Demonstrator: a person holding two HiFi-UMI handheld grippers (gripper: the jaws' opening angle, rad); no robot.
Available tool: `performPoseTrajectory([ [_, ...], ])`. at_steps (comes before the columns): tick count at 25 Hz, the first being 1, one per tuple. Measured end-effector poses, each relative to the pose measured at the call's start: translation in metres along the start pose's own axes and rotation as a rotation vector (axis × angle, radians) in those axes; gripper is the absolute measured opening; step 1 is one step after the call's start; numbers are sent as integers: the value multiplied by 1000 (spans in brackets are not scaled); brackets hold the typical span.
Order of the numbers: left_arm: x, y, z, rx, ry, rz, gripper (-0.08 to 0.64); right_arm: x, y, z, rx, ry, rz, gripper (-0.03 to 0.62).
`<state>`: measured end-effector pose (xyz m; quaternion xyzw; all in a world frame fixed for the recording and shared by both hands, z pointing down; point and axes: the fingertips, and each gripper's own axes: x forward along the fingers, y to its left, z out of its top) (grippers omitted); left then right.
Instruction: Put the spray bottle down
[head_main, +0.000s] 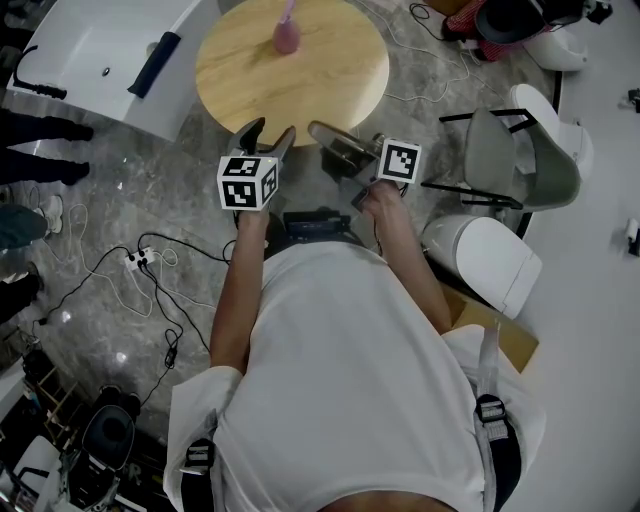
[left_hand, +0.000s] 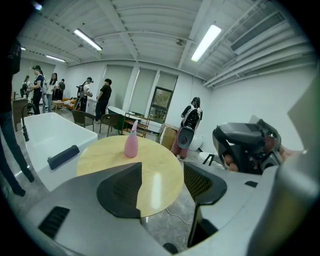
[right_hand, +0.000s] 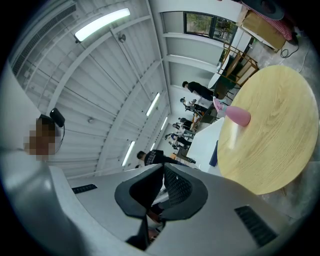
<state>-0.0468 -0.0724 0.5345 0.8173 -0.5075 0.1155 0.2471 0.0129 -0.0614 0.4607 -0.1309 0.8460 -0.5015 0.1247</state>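
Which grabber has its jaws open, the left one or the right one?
The left gripper: its jaws stand apart, with the round table showing between them. The right gripper has its jaws pressed together on nothing.

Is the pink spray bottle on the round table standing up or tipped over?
Upright. The spray bottle stands on its base on the round table, nozzle pointing up, with nothing holding it.

The right gripper (right_hand: 163, 169) is hanging beside the round wooden table (right_hand: 272, 150), jaws touching, nothing between them; a pink spray bottle (right_hand: 236, 115) is standing on the table.
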Motion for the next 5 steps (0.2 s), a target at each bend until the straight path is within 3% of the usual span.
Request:
performPoseTrajectory([
  [5, 0, -3, -1, 4, 3, -4, 267, -3, 1, 0, 0, -1, -4, 21],
])
